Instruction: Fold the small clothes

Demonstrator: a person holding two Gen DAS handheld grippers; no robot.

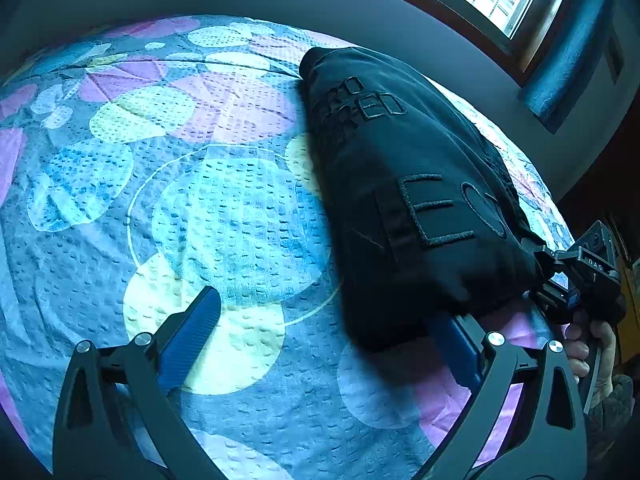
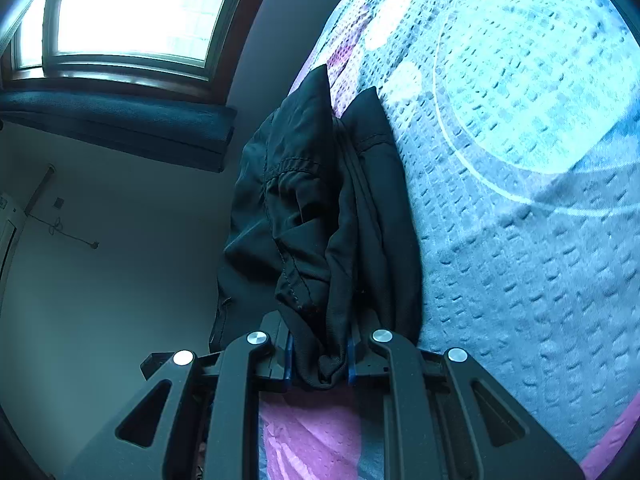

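The bed, under a quilt with pale circles, fills both views and reaches almost to the wall below a window. On it, along the side nearest that wall, lies the garment, a black piece with raised lettering, already doubled into a long bundle.

The right gripper has its jaws nearly closed on a bunched end of the cloth, with folds spilling over and past the blue pads. The left gripper stands wide open: one finger is over bare quilt, the other is partly covered by the bundle's near edge. Whether that finger touches the cloth is hard to tell, since the edge is blurred.

The main risk is that the bundle slides off toward the wall, because it lies close to the bed's edge and only one end is pinned. A pull from the right could also drag the whole bundle rather than turn one layer, since the pinch takes in several layers at once. Loose folds around the pads may slip out unevenly and skew the crease. The open left finger could snag the edge if it closes or lifts carelessly.
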